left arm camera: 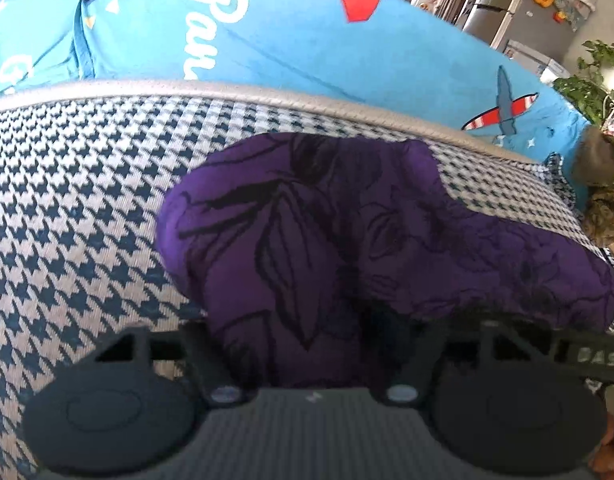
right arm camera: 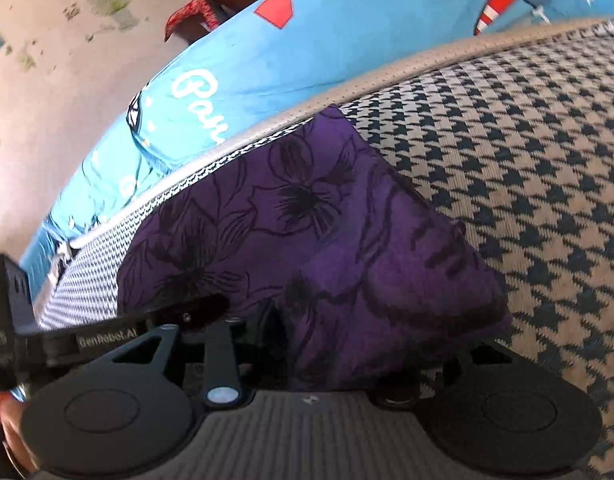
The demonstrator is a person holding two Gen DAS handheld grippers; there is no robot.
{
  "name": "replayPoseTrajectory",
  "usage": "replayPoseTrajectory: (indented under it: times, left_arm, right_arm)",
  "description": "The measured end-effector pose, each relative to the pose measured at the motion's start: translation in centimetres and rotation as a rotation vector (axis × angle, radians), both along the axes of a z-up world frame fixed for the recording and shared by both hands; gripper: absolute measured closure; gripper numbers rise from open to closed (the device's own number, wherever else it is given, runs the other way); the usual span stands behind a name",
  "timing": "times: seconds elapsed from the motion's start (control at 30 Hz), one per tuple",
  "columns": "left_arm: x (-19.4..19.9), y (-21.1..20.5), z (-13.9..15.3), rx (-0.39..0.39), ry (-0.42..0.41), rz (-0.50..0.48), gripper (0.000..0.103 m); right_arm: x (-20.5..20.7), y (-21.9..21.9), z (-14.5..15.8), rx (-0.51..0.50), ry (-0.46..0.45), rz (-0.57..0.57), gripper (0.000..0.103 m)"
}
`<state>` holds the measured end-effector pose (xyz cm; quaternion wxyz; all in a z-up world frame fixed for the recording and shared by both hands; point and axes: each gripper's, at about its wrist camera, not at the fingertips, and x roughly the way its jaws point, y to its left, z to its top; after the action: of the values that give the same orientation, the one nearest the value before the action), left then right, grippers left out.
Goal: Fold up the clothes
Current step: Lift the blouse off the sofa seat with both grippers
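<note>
A purple garment [left arm camera: 347, 232] with black flower outlines lies bunched on a houndstooth cushion [left arm camera: 75, 208]. Its near edge is heaped over the front of my left gripper [left arm camera: 319, 364], so the fingers are hidden and I cannot see whether they pinch the fabric. In the right wrist view the same garment [right arm camera: 327, 216] forms a pointed mound draped over my right gripper [right arm camera: 339, 364], whose fingers are also covered. The other gripper's black body [right arm camera: 107, 336] sits close on the left, one finger [right arm camera: 203, 304] lying on the fabric.
The cushion's grey piped edge [left arm camera: 267, 92] runs across the back. Behind it lies blue bedding [left arm camera: 291, 40] with white script and plane prints. A furry brown shape [left arm camera: 603, 200] sits at the right edge, with a plant [left arm camera: 595, 80] and a fridge [left arm camera: 519, 12] beyond.
</note>
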<state>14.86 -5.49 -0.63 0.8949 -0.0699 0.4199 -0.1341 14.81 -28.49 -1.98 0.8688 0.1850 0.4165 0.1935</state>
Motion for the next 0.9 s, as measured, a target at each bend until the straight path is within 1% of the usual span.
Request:
replayPoseTrajectory:
  times: [0.03,0.07,0.1,0.13,0.2,0.27,0.37,0.5,0.57,0.7,0.9]
  left_arm:
    - [-0.3,-0.1,0.3,0.009,-0.017,0.002,0.060]
    - [-0.6,-0.3,0.7,0.024,-0.038,0.009,0.063]
    - [-0.9,-0.3,0.9,0.033,-0.054,0.015,0.064]
    - [-1.2,-0.4,1.2,0.047,-0.069,0.022,0.065]
    - [-1.6,-0.6,1.5,0.085,-0.098,0.041,0.065]
    - [-1.8,-0.6,1.9,0.104,-0.112,0.060,0.065]
    - [-1.9,-0.3,2.6,0.110,-0.121,0.091,0.065]
    - [-2.1,0.4,3.5,0.121,-0.131,0.125,0.065]
    - [-2.3,0.6,3.8,0.141,-0.133,0.138,0.065]
    - [-2.7,1.2,4.4,0.175,-0.140,0.169,0.065]
    - [-3.5,2.4,5.6,0.196,-0.159,0.206,0.065]
  right_arm:
    - [-0.2,0.3,0.2,-0.013,-0.014,0.006,0.070]
    - [-0.4,0.6,0.5,-0.036,-0.041,0.017,0.072]
    - [-0.7,1.0,0.9,-0.063,-0.072,0.030,0.076]
    - [-1.0,1.3,1.2,-0.091,-0.104,0.042,0.078]
    - [-1.7,2.0,2.1,-0.130,-0.171,0.058,0.079]
    - [-2.2,2.6,2.9,-0.150,-0.223,0.069,0.079]
    - [-2.6,3.5,3.8,-0.171,-0.275,0.087,0.080]
    - [-2.9,4.4,4.6,-0.177,-0.310,0.095,0.080]
    - [-3.1,4.8,5.0,-0.176,-0.323,0.099,0.080]
    - [-3.3,5.8,5.5,-0.173,-0.340,0.112,0.080]
    - [-3.9,7.3,6.3,-0.164,-0.367,0.129,0.080]
